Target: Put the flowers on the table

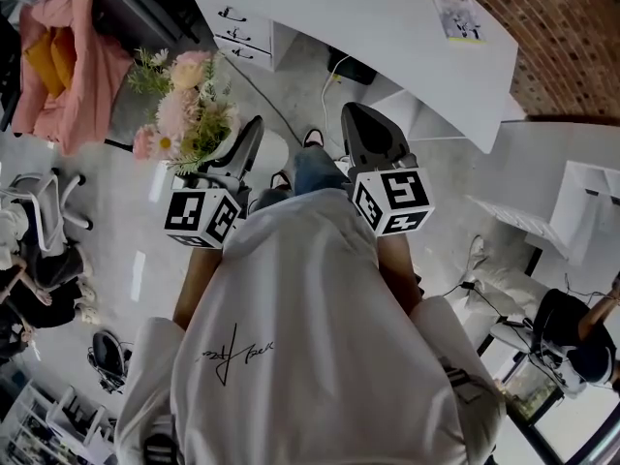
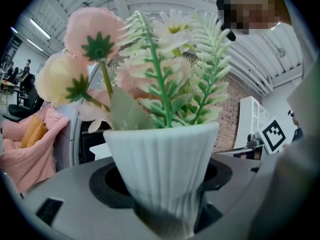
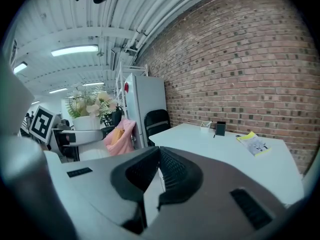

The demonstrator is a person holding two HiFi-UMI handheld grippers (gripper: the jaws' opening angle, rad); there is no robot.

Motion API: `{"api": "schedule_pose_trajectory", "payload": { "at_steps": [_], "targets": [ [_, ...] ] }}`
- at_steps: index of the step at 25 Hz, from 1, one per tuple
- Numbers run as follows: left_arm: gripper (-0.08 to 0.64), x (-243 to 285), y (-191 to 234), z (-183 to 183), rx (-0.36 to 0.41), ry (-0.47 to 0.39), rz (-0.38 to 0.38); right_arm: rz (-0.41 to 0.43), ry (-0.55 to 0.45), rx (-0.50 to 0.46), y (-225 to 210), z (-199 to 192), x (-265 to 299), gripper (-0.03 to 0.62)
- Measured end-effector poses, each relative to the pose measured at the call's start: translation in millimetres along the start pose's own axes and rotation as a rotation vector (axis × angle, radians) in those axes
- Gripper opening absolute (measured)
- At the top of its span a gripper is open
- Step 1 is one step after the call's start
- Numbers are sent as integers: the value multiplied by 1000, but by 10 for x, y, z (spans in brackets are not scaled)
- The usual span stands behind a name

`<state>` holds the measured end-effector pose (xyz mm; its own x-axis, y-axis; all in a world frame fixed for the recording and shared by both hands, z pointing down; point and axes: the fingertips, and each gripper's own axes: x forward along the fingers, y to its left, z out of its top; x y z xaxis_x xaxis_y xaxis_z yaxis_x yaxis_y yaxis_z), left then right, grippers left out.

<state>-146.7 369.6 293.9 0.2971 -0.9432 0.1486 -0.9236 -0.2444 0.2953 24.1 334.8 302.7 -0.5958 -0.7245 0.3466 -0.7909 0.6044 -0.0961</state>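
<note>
Left gripper (image 1: 244,143) is clamped on the white pot (image 2: 165,169), jaws pressed to its ribbed sides, and the flowers (image 1: 186,105) ride upright in the air over the floor, short of the table (image 1: 387,37). Right gripper (image 1: 363,124) is closed, with nothing in it. This looks like the carry. Next, I reckon: reach forward and set the pot flat on bare tabletop, clear of the booklet (image 1: 453,8).

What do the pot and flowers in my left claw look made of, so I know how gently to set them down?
The pot looks like moulded plastic: white, matte, with an evenly ribbed wall. Ceramic can't be ruled out. The flowers look artificial, with smooth, uniform green stems that suggest plastic and pale pink petals that look like fabric.
</note>
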Motion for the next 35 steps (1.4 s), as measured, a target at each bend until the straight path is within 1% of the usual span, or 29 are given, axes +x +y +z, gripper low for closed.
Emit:
{"api": "schedule_pose_trajectory", "payload": {
  "at_steps": [9,15,22,27,35],
  "targets": [
    [351,519,218,127,30,3,0,-27,-26,12,-325,156,438,25],
    [351,1086,301,207,49,17,-5,-35,-22,15,-696,222,718,25],
    [351,1689,322,309,45,35,-10,-24,-4,42,-1081,285,1049,25],
    [351,2173,292,387,48,44,-12,-10,0,70,-1453,371,1315,25],
    [351,2788,199,557,76,28,-8,-5,-35,89,-2004,564,1563,25]
  ]
}}
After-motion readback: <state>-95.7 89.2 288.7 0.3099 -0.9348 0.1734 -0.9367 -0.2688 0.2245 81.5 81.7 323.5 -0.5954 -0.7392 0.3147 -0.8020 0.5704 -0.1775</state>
